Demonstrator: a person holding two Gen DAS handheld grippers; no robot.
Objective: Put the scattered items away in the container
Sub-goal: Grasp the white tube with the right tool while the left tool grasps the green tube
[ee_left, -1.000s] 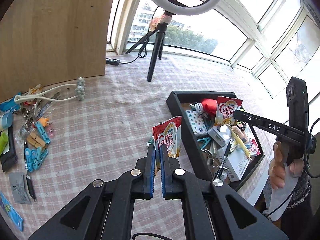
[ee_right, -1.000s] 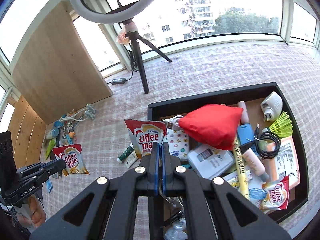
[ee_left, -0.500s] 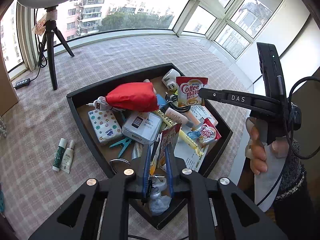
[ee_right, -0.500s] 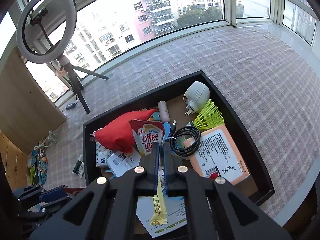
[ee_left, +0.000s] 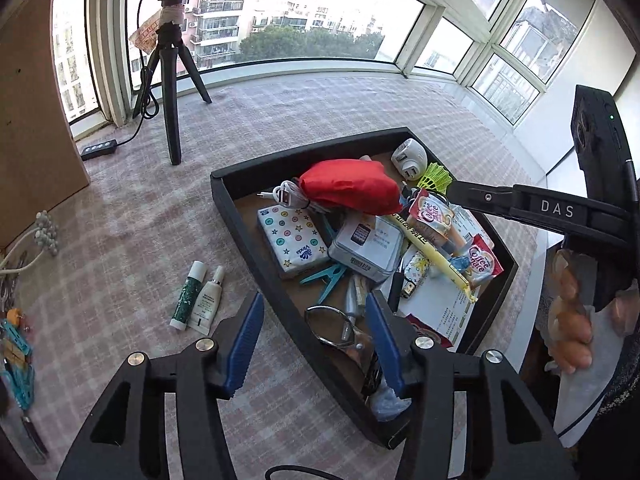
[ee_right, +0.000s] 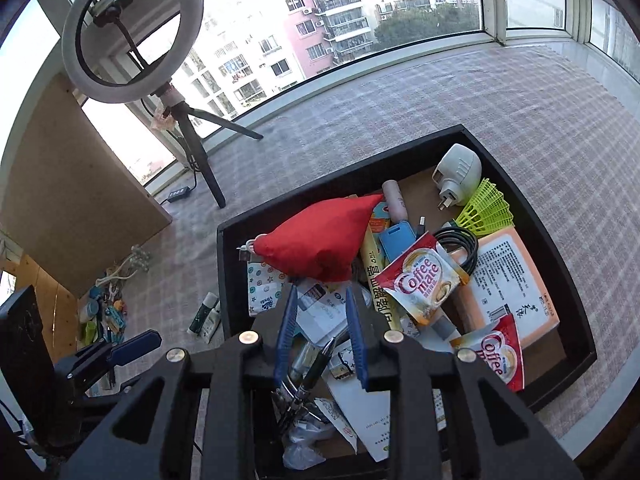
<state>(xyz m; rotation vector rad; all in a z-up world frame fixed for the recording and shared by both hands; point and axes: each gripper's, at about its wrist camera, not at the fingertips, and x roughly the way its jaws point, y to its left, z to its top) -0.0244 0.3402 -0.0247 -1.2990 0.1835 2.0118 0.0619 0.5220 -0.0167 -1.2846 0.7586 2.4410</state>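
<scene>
Both Coffee-mate sachets, clamped one second earlier, have left the jaws. Left gripper [ee_left: 316,344]: jaws apart, closing slightly, empty. Right gripper [ee_right: 320,334]: jaws opening, empty. Sachets [ee_right: 420,280] lie in black rectangular tray [ee_right: 532,220].

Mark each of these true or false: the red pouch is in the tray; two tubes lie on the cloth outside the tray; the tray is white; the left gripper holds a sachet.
1. The red pouch is in the tray. True.
2. Two tubes lie on the cloth outside the tray. True.
3. The tray is white. False: it is black.
4. The left gripper holds a sachet. False: nothing is between its pads.
</scene>
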